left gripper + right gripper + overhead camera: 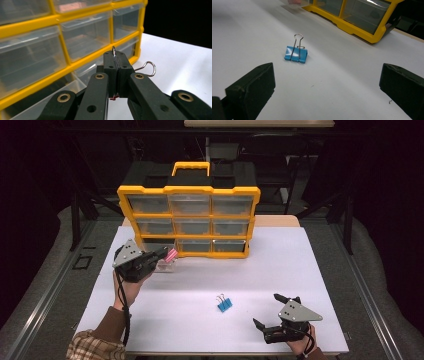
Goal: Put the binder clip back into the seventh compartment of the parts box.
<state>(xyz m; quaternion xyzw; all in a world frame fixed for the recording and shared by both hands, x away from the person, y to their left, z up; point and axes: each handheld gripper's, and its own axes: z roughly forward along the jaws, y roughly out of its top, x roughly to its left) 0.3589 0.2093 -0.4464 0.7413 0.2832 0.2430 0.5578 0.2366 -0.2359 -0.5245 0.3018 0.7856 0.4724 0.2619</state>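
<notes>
The left gripper (pixel 161 254) is pinching a pink clip (pixel 171 254) and should be moving slowly over the open drawer (pixel 165 266), while the right gripper (pixel 266 311) is waiting wide open.

pink binder clip (pixel 171 254) — pinched by its wire handle in left tongs (pixel 165 252) | beside organizer's pulled-out bottom-left drawer (pixel 165 266)

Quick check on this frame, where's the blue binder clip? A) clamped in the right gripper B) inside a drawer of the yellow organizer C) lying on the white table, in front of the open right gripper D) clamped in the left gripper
C: the blue binder clip lies free on the white table, ahead of the right gripper, whose jaws stand wide apart and clear of it.
</notes>
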